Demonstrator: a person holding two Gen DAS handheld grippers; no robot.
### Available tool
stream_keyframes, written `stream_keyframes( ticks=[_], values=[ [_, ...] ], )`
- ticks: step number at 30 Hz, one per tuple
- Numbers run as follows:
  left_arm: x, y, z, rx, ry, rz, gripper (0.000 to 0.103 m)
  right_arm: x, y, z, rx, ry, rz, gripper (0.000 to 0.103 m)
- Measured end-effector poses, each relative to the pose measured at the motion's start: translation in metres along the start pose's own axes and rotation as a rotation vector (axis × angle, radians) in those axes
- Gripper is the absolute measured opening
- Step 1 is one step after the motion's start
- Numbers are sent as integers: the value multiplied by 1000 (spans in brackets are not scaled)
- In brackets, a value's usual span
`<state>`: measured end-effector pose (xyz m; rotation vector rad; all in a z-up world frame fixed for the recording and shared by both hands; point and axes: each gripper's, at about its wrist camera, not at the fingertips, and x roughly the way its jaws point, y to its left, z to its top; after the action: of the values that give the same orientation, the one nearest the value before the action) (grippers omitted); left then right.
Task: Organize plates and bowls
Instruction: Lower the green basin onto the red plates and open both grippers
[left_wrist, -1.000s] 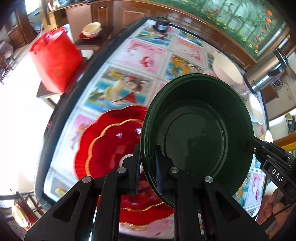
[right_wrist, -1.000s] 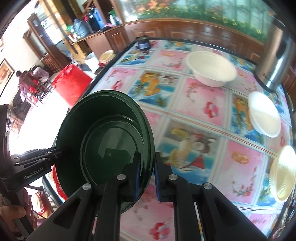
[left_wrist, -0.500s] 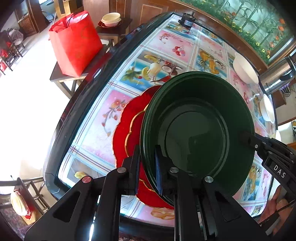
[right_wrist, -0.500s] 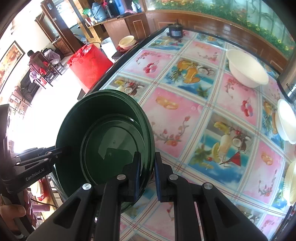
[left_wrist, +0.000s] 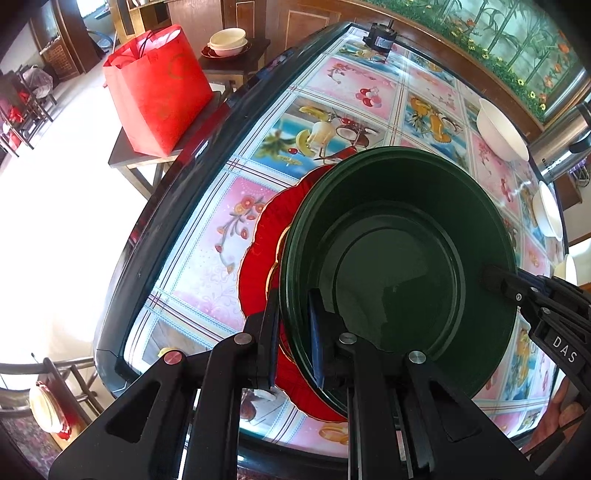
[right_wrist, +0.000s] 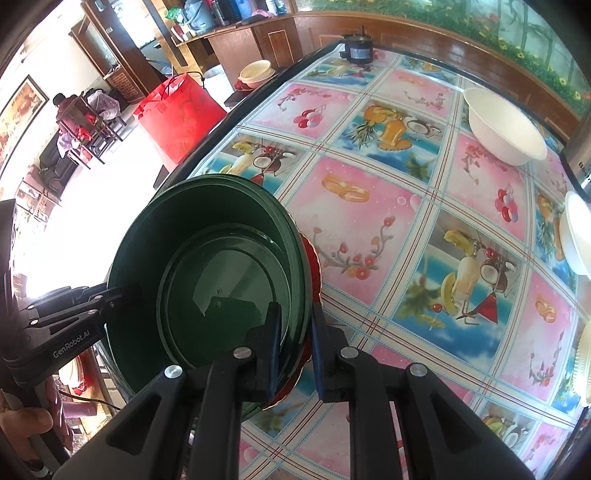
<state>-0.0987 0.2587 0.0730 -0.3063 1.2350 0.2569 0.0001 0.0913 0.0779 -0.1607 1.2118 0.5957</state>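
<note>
A stack of dark green plates (left_wrist: 399, 273) is held between both grippers. My left gripper (left_wrist: 293, 339) is shut on its near rim; my right gripper (right_wrist: 295, 343) is shut on the opposite rim of the green plates (right_wrist: 207, 280). The stack hangs just over a red scalloped plate with gold trim (left_wrist: 258, 251) near the table's corner; whether they touch I cannot tell. The red plate (right_wrist: 312, 262) peeks out beside the green rim in the right wrist view. A white bowl (right_wrist: 502, 125) and white plate (right_wrist: 576, 236) sit farther along the table.
The table has a fruit-patterned cloth under glass (right_wrist: 406, 206) with a dark edge (left_wrist: 173, 192). A red bag (left_wrist: 155, 88) stands on a side table beyond the edge, with cream bowls (left_wrist: 227, 38) behind it. A steel pot (left_wrist: 561, 147) and small black motor (right_wrist: 356, 50) stand far off.
Both grippers carried the green stack back toward the table's corner and lower. It now covers most of the red plate.
</note>
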Motion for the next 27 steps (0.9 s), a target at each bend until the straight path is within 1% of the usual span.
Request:
stream_keyframes(
  ticks=[8,14,25,27],
  values=[
    [4,1,0,1,-11,27,14,2,2,0,2,-6,2,15],
    [7,5,2,-3,-5,33,14,9,4,-1,-4,9,8,15],
    [11,5,0,-9,-4,50,14,10,5,-1,-12,4,9,16],
    [12,5,0,-9,-4,59,17,10,6,-1,-14,5,9,16]
  ],
)
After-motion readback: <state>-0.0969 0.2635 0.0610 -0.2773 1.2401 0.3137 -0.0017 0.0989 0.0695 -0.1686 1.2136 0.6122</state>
